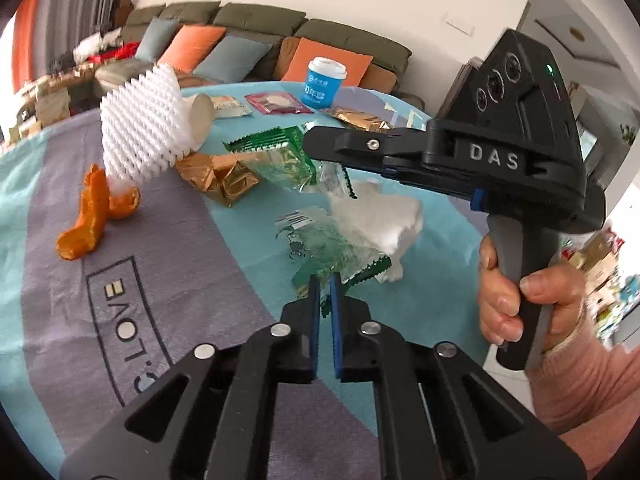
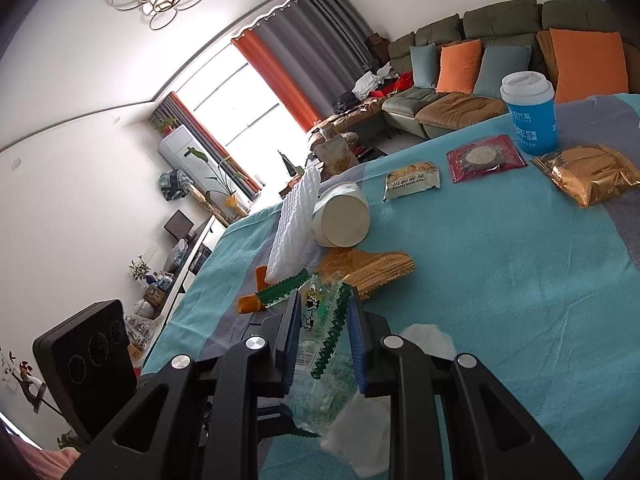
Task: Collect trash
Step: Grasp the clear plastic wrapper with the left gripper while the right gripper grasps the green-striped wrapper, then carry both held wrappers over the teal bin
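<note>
Green-edged clear wrapper sits clamped in my right tongs; my left tongs pinch another wrapper's edge. Left view alone reads "DAS" there, "LOVE" on the cloth leftward.

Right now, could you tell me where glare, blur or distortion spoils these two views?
Right wrist view: the window is blown out white and the fisheye bends walls and ceiling. Left wrist view: the white foam net is motion-blurred, and dark vignetting fills the corners.
</note>
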Demonstrator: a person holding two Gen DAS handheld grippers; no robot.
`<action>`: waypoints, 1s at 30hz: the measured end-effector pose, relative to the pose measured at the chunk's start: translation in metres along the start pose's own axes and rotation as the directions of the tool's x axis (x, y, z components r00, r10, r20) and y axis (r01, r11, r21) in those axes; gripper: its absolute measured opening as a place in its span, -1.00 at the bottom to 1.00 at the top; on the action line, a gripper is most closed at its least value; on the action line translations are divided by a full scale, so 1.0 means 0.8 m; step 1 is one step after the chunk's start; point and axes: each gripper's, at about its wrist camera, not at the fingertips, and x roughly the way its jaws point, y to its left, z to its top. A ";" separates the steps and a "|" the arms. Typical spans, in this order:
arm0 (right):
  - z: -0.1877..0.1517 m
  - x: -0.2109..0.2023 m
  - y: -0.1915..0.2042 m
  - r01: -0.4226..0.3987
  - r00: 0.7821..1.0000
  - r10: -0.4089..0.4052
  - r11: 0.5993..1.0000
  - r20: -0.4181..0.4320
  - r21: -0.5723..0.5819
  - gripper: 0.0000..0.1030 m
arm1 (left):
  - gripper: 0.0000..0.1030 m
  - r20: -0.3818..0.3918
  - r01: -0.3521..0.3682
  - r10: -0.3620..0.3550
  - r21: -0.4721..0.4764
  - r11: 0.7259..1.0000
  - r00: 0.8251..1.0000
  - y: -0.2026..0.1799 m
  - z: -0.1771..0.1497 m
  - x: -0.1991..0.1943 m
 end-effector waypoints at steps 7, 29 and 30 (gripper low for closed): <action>0.001 -0.001 0.006 -0.011 1.000 0.011 1.000 0.008 -0.008 -0.59 | -0.98 0.051 -0.009 0.007 0.036 0.999 0.999 -0.011 -0.007 -0.032; -0.005 0.042 0.094 -0.165 0.985 0.158 0.978 -0.065 -0.126 -0.59 | -0.98 0.200 -0.203 0.227 -0.134 0.970 0.953 0.056 -0.079 -0.212; -0.006 0.049 0.102 -0.177 0.983 0.168 0.974 -0.077 -0.137 -0.59 | -0.98 0.203 -0.210 0.236 -0.143 0.967 0.950 0.059 -0.082 -0.218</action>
